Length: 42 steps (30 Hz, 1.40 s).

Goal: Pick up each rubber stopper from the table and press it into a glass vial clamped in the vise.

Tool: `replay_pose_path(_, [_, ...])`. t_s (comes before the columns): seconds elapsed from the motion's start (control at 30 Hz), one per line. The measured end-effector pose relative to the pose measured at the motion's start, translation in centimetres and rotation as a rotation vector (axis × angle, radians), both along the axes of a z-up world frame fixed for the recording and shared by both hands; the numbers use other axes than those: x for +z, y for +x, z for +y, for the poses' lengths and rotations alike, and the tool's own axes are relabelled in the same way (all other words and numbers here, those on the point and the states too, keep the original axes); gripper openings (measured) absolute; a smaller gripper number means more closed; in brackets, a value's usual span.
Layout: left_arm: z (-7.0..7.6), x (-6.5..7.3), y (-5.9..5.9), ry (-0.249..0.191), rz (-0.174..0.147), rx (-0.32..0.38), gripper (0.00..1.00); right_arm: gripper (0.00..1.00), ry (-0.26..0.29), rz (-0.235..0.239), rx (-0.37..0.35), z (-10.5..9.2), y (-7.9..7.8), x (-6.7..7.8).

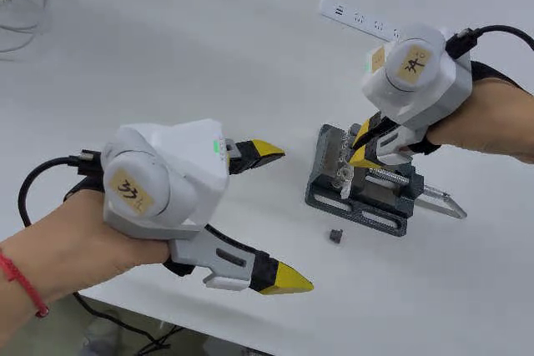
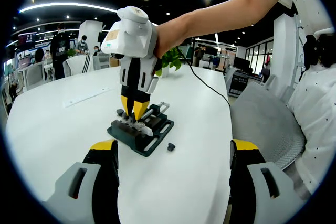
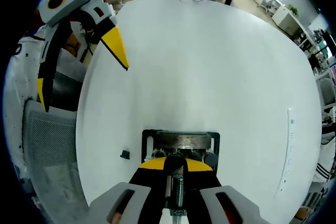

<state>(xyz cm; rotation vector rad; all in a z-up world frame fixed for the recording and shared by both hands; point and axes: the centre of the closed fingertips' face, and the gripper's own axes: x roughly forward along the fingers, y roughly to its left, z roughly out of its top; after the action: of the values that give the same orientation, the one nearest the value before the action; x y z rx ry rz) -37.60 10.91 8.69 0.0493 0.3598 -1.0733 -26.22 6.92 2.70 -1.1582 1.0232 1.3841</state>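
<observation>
Writing: each gripper carries one yellow sticker with handwritten marks. We cannot read the left sticker (image 1: pixel 131 192) or the right sticker (image 1: pixel 413 64) with confidence. One white strip (image 1: pixel 357 16) lies at the far side of the surface (image 1: pixel 209 56); its small dark marks are too small to read.

Count: two grippers, one dark vise (image 1: pixel 367 188) and one loose rubber stopper (image 1: pixel 335 236). The stopper rests on the surface just in front of the vise base, not touching it. Clear glass (image 1: pixel 342 176) shows between the vise jaws. We cannot count the vials.

Pose: the left gripper (image 1: pixel 278 214) is held low over the near edge, level with the surface and pointing toward the vise. Its jaws are spread wide with nothing between them. A red cord (image 1: pixel 21 285) circles that wrist.

The right gripper (image 1: pixel 364 147) is angled steeply down over the vise, its tips at the clear glass. Its jaws are drawn almost together. In the right gripper view a dark shape sits between the tips. We cannot tell whether it is a stopper.
</observation>
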Motion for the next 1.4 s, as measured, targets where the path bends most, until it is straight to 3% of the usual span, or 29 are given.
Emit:
replay_pose_path(0.43, [-0.1, -0.2, 0.0, -0.001, 0.004, -0.001, 0.86, 0.09, 0.035, 0.005, -0.029, 0.2, 0.1, 0.3])
replay_pose_path(0.77, [0.0, -0.2, 0.0, 0.000, 0.007, -0.001, 0.86, 0.06, 0.102, -0.001, -0.060, 0.4, 0.8, 1.9])
replay_pose_path(1.4, [-0.2, -0.2, -0.1, -0.001, 0.018, -0.008, 0.85, 0.02, 0.103, 0.018, -0.059, 0.0, 0.2, 0.8])
